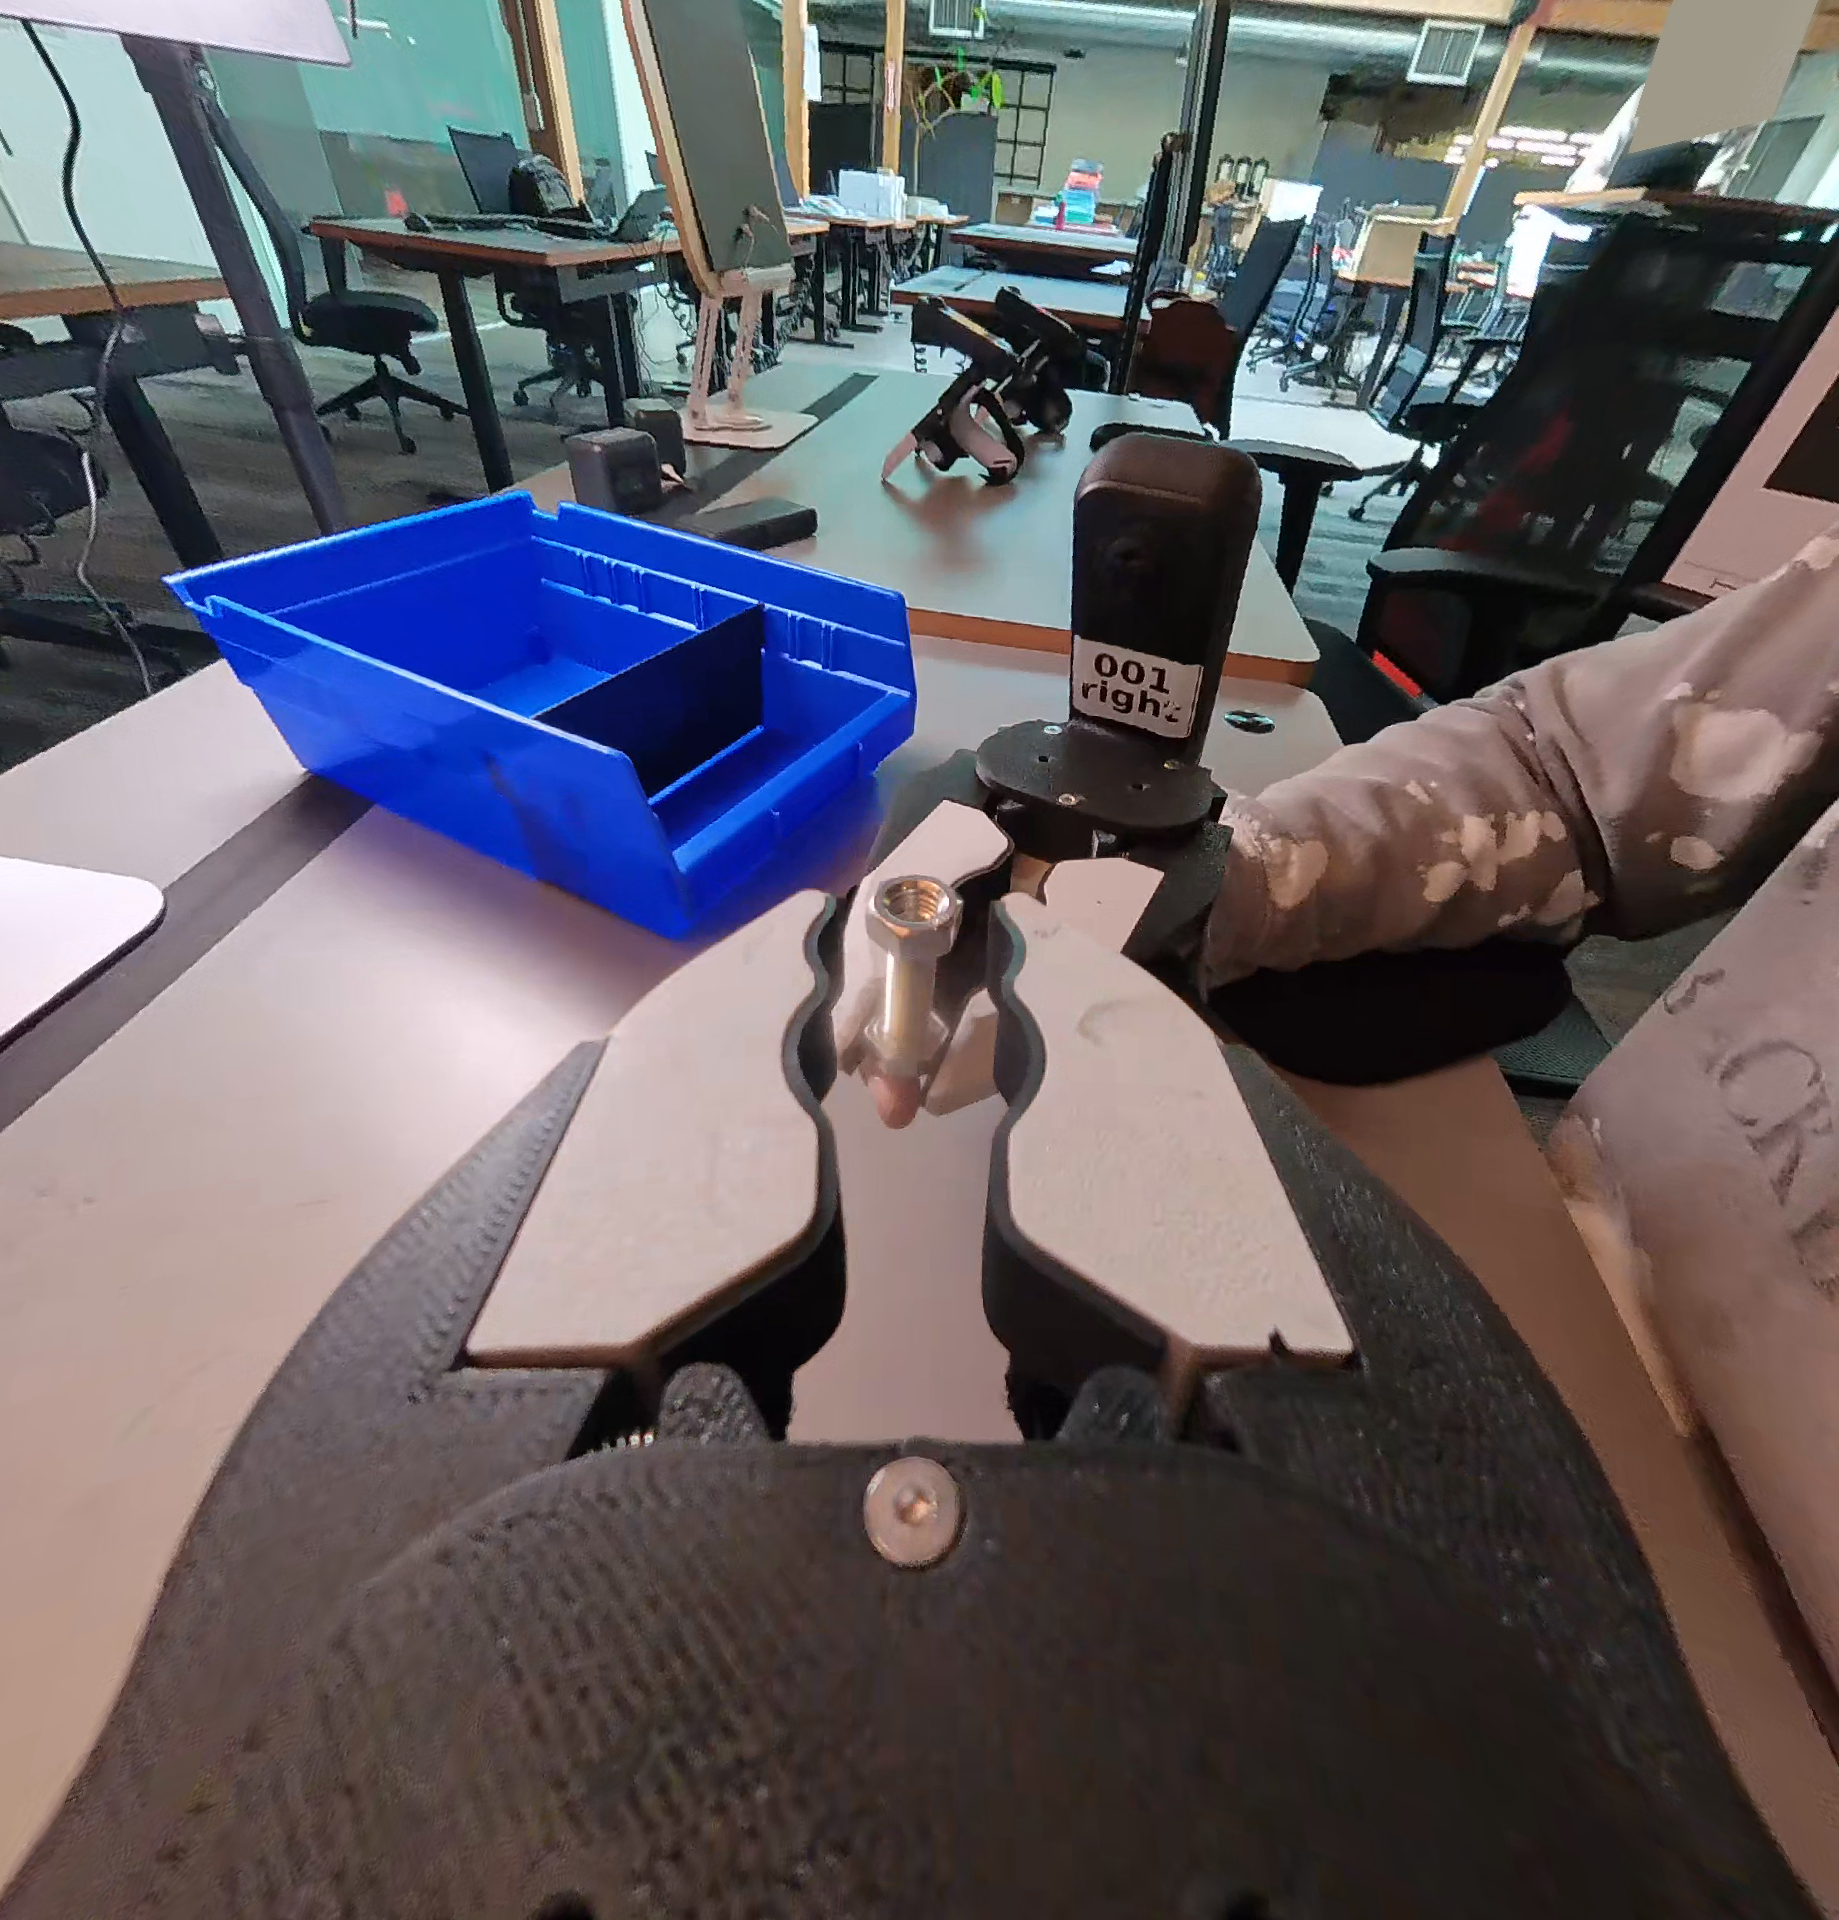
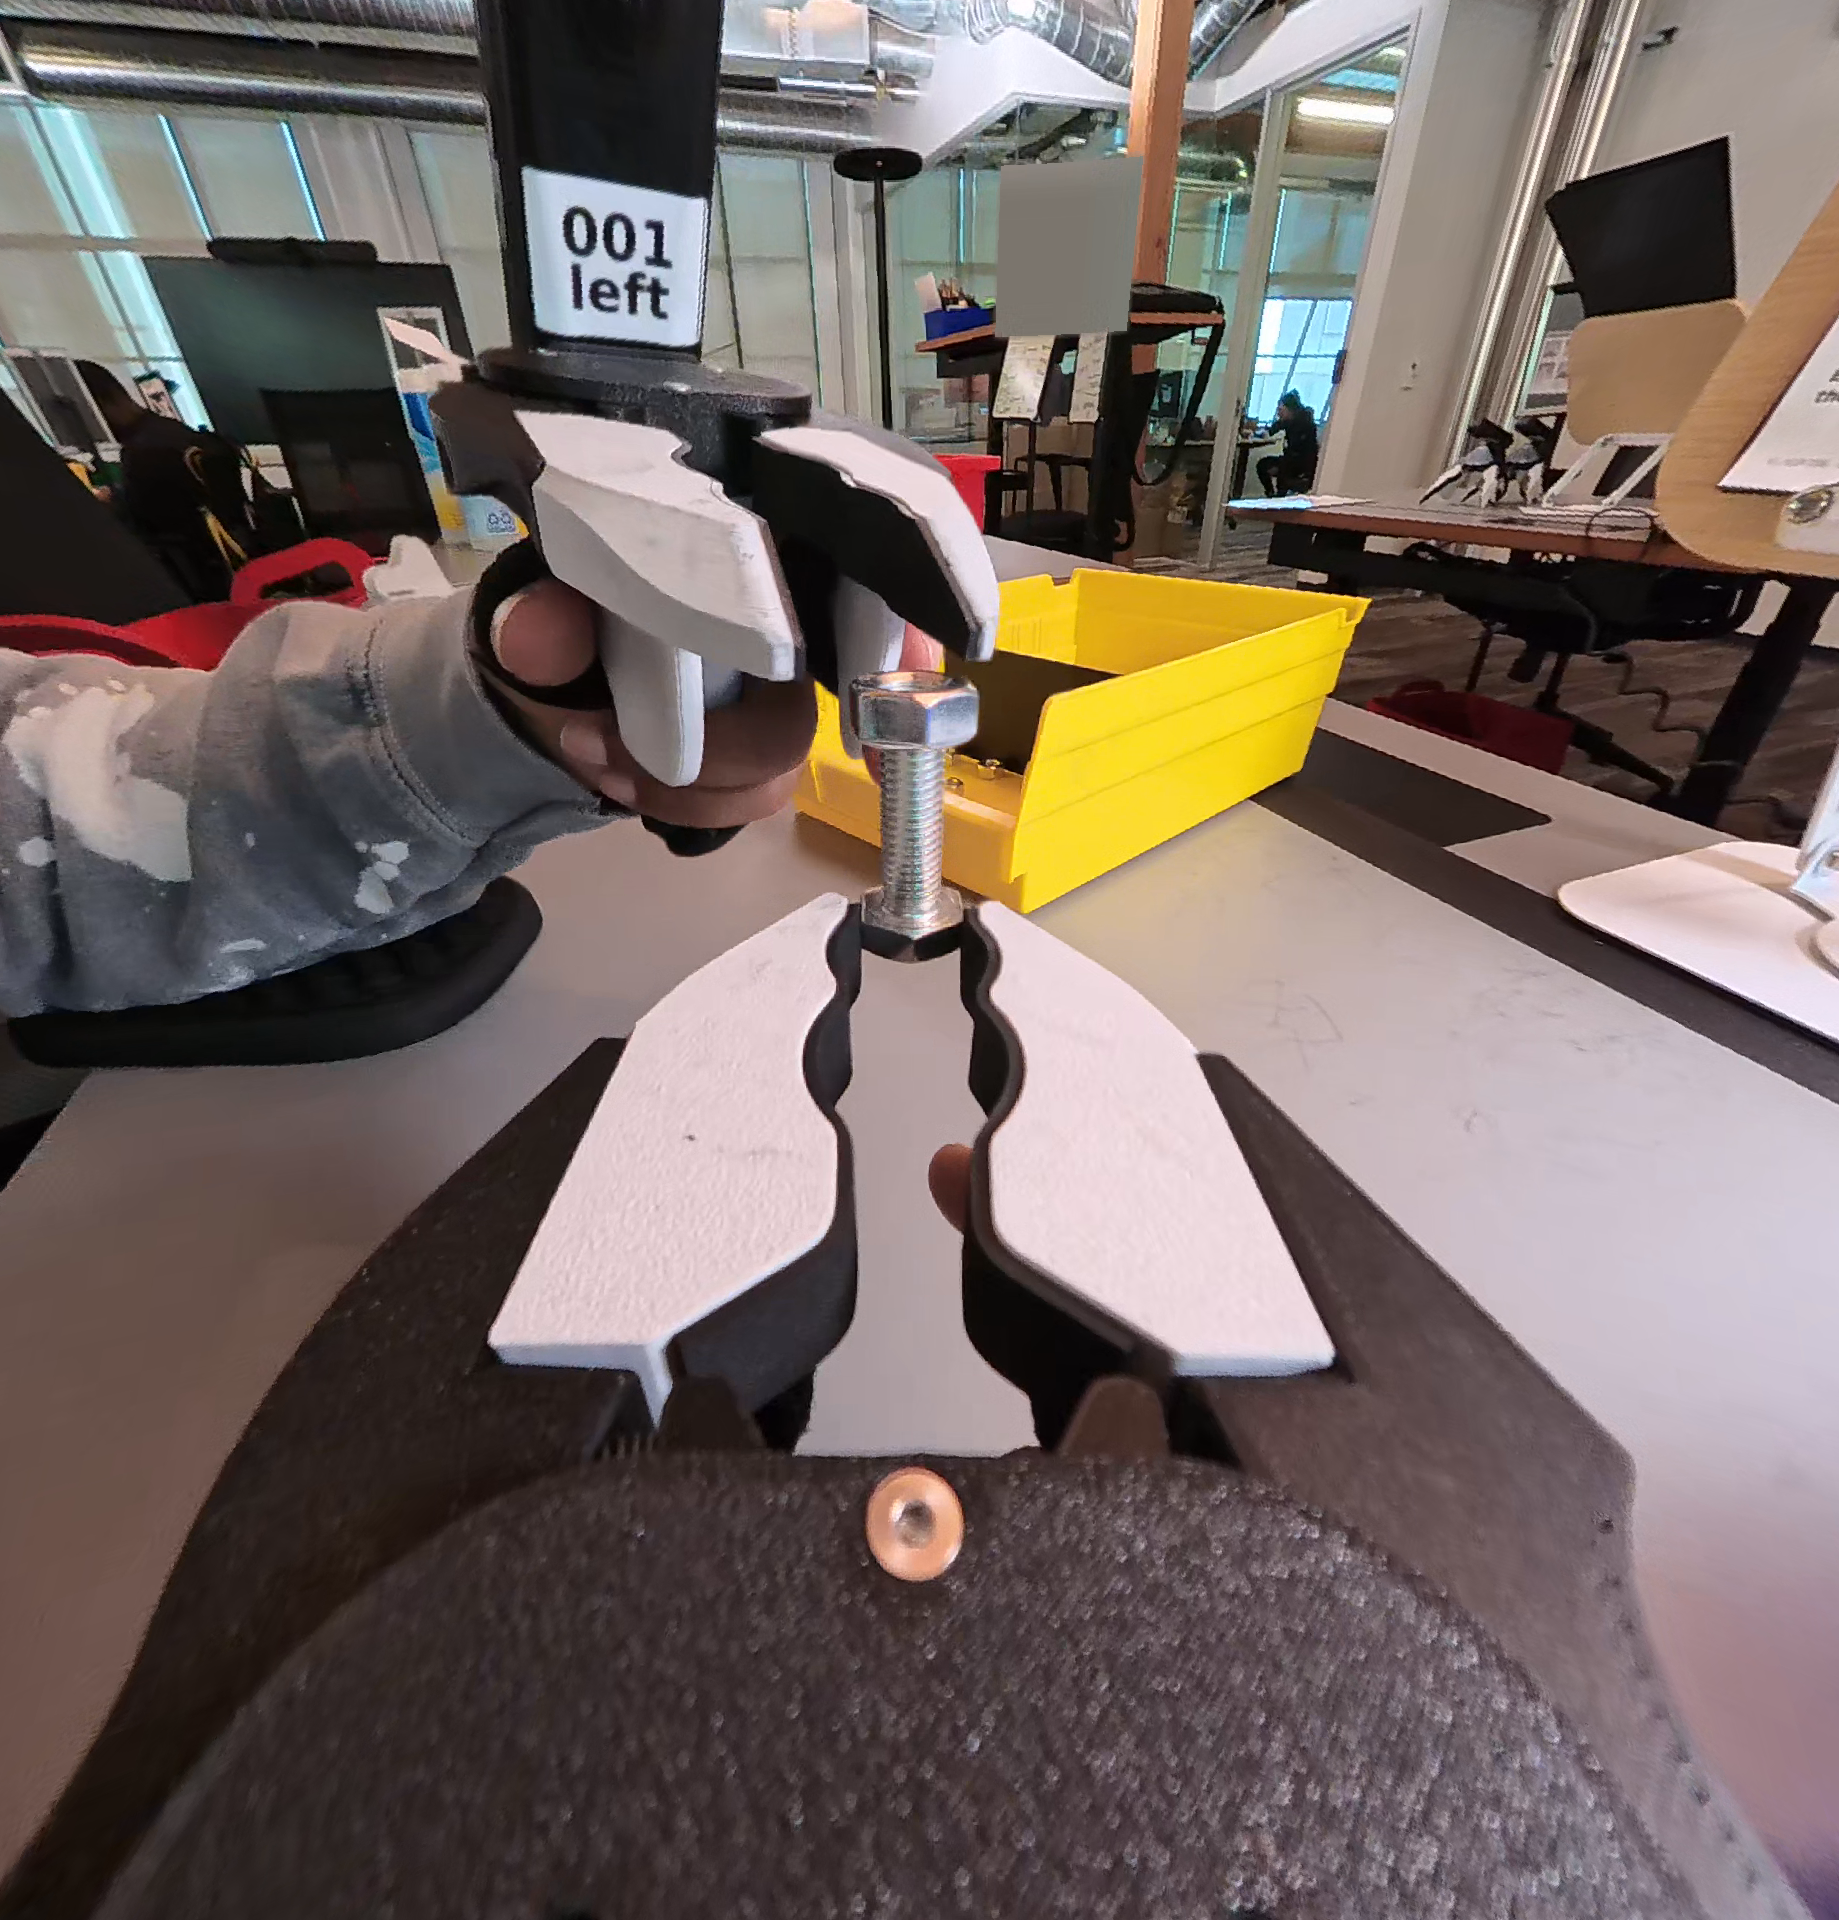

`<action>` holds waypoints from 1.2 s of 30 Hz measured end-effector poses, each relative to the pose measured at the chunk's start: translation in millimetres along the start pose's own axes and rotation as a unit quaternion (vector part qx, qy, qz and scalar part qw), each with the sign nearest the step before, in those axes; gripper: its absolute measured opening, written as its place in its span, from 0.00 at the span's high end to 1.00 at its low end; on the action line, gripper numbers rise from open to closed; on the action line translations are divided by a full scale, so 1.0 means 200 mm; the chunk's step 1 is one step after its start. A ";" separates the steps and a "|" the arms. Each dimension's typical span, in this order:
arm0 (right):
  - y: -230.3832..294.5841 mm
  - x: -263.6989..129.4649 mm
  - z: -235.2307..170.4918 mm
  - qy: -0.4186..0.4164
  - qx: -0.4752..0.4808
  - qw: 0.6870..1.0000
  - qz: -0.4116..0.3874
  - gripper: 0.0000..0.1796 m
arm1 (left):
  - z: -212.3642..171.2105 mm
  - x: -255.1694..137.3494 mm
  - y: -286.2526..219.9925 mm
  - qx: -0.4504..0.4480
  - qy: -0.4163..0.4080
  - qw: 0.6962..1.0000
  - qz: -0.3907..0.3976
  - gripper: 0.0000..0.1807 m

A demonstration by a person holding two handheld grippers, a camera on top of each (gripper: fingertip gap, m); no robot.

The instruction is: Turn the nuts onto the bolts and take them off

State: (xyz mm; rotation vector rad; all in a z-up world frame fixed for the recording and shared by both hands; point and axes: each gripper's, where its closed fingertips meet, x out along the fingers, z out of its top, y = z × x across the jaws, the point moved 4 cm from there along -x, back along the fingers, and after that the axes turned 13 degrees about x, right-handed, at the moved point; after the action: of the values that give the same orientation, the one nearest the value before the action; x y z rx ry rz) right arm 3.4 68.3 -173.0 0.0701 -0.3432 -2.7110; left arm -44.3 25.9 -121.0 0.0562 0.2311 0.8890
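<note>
The right claw (image 2: 911, 925) pinches the hex head of a silver bolt (image 2: 913, 821) at its very tips, which holds the bolt upright above the grey surface (image 2: 1310, 1039) with the head at the bottom and the threaded shank rising clear, so the free end is open to work on. The bolt's long axis is close to vertical, and it points up. A hex nut (image 2: 915, 709) sits at the top end of the threads, its bore showing from above in the left wrist view. The left claw (image 1: 913, 925) has its fingers spread to either side of the nut, not visibly clamped on it; I judge it is placed there to take the nut and turn it. A yellow bin (image 2: 1154, 717) and a blue bin (image 1: 541, 686) stand on the surface nearby.
</note>
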 end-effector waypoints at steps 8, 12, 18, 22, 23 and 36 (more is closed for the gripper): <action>0.00 0.01 0.00 -0.004 0.005 1.000 0.004 0.90 | -0.05 0.01 0.01 -0.017 -0.002 1.000 -0.006 0.87; 0.01 0.01 -0.01 -0.004 0.004 1.000 0.008 0.90 | -0.05 0.00 0.02 -0.018 -0.008 1.000 -0.008 0.87; 0.01 0.01 0.00 -0.008 -0.003 1.000 0.008 0.90 | -0.07 0.00 0.03 -0.018 -0.014 1.000 -0.019 0.85; 0.01 -0.01 -0.03 0.003 -0.007 1.000 0.022 0.90 | -0.27 -0.06 0.25 -0.198 -0.054 0.978 -0.034 0.92; 0.00 -0.02 -0.01 -0.003 -0.007 1.000 0.020 0.90 | -0.27 -0.07 0.27 -0.172 -0.041 0.984 -0.008 0.92; -0.26 -0.20 0.17 -0.088 0.012 0.993 -0.082 0.90 | -0.54 0.21 0.27 -0.068 0.179 0.981 0.037 0.79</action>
State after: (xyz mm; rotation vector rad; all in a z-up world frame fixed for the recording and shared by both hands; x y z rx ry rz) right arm 16.4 137.4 -153.9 -0.1420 -0.4397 -2.8845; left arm -84.6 88.0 -226.7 -0.2264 0.5054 0.9838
